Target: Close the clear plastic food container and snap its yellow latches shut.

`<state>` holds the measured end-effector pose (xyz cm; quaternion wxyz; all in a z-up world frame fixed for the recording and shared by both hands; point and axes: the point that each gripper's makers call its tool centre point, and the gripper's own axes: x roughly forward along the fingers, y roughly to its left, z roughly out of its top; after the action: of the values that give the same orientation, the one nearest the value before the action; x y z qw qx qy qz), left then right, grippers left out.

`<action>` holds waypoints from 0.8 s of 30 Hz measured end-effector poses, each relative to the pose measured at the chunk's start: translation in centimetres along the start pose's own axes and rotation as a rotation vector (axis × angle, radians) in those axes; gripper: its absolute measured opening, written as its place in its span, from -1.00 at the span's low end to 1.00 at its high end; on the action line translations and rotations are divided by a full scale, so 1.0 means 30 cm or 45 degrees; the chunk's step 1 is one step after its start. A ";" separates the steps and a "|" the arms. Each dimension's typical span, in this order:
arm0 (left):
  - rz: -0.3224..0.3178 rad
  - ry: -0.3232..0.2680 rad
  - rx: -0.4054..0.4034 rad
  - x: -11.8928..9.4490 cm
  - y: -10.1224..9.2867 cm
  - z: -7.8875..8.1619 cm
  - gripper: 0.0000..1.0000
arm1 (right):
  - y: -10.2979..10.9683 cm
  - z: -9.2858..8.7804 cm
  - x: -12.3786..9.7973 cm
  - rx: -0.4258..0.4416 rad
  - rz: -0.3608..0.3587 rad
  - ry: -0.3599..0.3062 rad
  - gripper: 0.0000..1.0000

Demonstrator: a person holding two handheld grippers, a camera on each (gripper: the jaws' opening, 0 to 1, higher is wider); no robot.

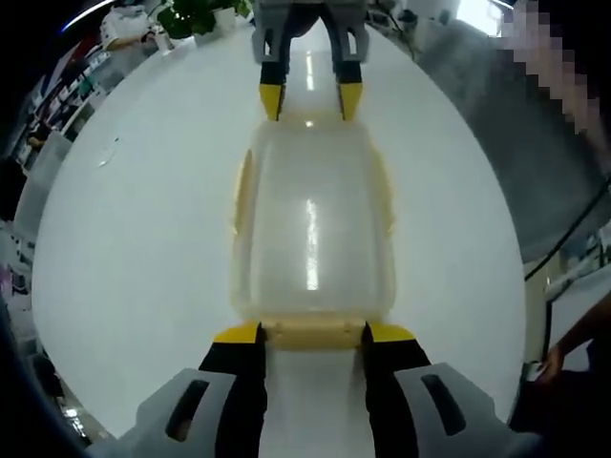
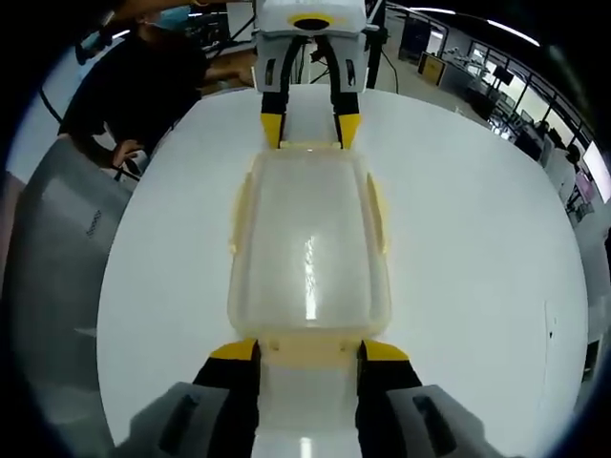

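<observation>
The clear plastic food container is lying lidded between the left gripper and right gripper, both spread jaws bracketing its yellow end latches, holding nothing, bare white table flanking.

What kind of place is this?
Probably an open-plan office or lab: a large round white table holding the clear plastic container with yellow latches, rows of desks with monitors behind, ceiling strip lights, and a green potted plant.

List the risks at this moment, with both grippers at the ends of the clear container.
1. The clear plastic food container sits on a glossy white table; uneven pressure from the left gripper and right gripper at opposite ends may make it slide or twist.
2. The yellow end latch lies between open jaws; pressing off-centre might leave it unsnapped.
3. The yellow side latches look unattended.
</observation>
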<state>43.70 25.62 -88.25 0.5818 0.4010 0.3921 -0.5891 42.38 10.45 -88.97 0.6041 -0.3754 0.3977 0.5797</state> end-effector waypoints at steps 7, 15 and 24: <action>-0.006 0.014 -0.012 -0.008 -0.006 0.000 -0.26 | 0.014 0.001 -0.012 0.030 0.038 -0.040 -0.26; -0.003 0.009 -0.012 -0.040 -0.023 0.011 -0.26 | 0.021 0.016 -0.059 -0.025 0.007 -0.055 -0.26; 0.000 0.026 -0.001 -0.088 -0.046 0.030 -0.26 | 0.044 0.029 -0.116 -0.038 0.002 -0.086 -0.27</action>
<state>42.30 25.79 -85.46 0.5780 0.4068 0.3983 -0.5846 41.05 9.92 -85.43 0.6110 -0.3642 0.3687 0.5984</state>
